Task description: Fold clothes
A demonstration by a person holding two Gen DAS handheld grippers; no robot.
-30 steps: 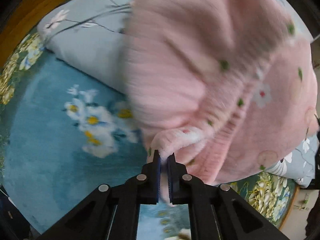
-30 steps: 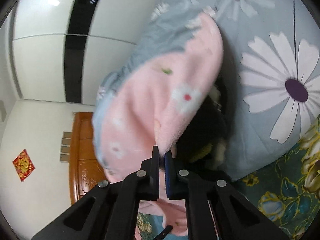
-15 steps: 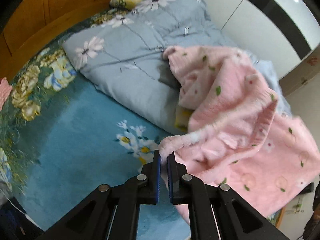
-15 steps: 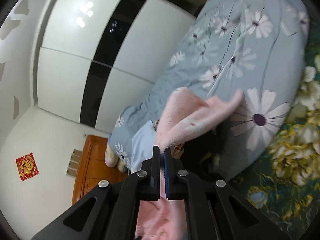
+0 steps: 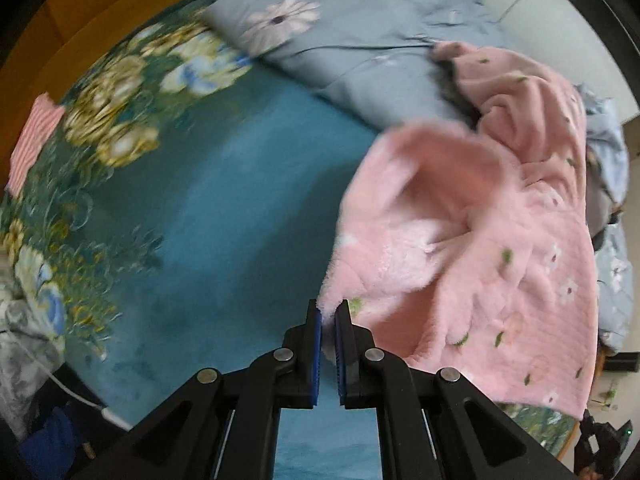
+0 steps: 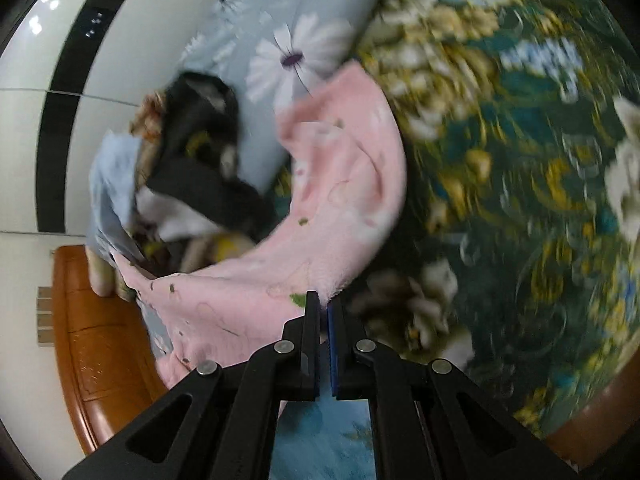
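Observation:
A pink fleece garment with small flowers and green leaves lies bunched across the right of the left wrist view, over the blue floral bed cover. My left gripper is shut on its fluffy edge. In the right wrist view the same pink garment hangs in a curved band from my right gripper, which is shut on another edge of it.
A grey-blue daisy quilt lies at the back of the bed. A pile of dark and light clothes sits beside the quilt. A wooden bed frame and white wardrobe doors are behind. A striped pink cloth lies at far left.
Both grippers have swung with the pink garment, which has come down from in front of the cameras and now spreads lower over the bed. The views are blurred with motion.

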